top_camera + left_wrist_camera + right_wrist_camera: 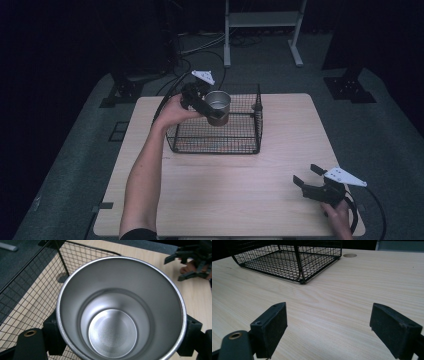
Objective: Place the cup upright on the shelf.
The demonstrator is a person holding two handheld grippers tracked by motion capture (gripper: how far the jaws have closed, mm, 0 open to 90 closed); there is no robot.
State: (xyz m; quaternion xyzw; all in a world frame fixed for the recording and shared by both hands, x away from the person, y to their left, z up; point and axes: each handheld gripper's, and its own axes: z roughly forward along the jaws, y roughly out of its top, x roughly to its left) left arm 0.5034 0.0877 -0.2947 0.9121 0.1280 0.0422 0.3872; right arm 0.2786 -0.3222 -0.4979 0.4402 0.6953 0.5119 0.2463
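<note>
My left gripper (216,113) is shut on a steel cup (218,106), which it holds upright above the black wire basket (250,142) at the table's far middle. In the left gripper view the empty cup (120,312) sits between my two black jaws, with the basket's mesh (32,290) beneath it. My right gripper (308,176) rests near the table's front right corner, open. The right gripper view has its pads (273,327) wide apart over bare wood, nothing between them, and the basket (287,258) lies ahead.
The light wooden table (225,195) has a round cable hole (350,255) past the basket. Dark floor, cables (195,47) and a grey metal stand (262,22) lie beyond the far edge.
</note>
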